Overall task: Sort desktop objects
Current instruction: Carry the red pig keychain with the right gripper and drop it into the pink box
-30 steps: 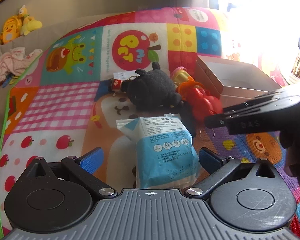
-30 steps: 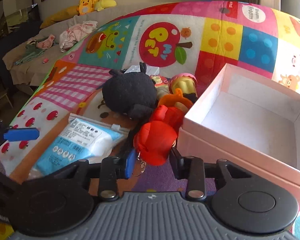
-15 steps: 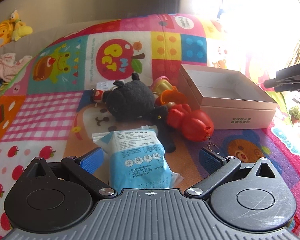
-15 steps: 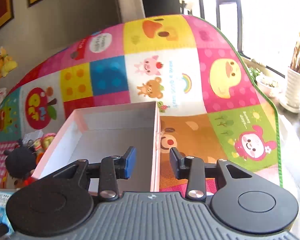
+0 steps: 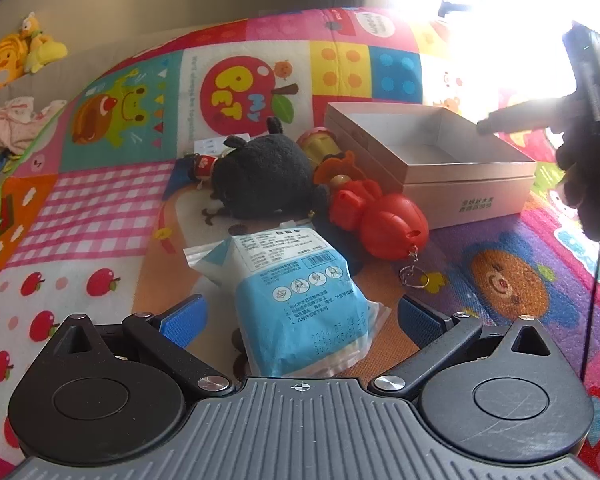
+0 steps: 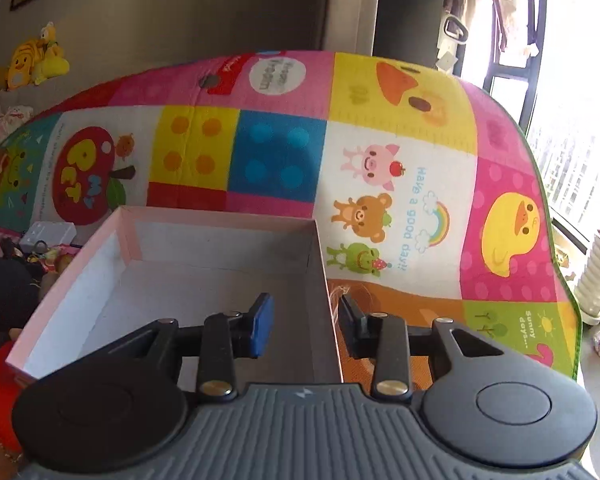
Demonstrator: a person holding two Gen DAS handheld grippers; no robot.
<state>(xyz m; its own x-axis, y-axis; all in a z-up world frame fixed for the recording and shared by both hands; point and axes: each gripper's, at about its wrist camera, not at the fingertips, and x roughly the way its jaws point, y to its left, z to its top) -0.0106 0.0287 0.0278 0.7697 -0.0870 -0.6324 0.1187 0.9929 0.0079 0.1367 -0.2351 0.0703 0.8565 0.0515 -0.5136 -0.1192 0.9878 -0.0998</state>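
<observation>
1. The yellow toy (image 5: 320, 145) and orange piece (image 5: 332, 162) lie largely hidden behind the black plush (image 5: 260, 176), between it and the box (image 5: 468, 190).
2. Print on the blue packet (image 5: 300, 280) is too small to read.
3. Window glare washes out the mat's (image 5: 100, 208) far right corner.
4. The right gripper (image 5: 488, 124) is backlit in the left wrist view; its pads cannot be made out.

Left gripper (image 5: 300, 314) angled downward, blue-padded fingers (image 5: 184, 316) spread wide, touching nothing, right gripper (image 6: 305, 318) tilted downward, its fingers opening, nothing pressed between them, straddling the right wall of the open box (image 6: 318, 264), a dark-gloved hand (image 5: 588, 176) behind it
</observation>
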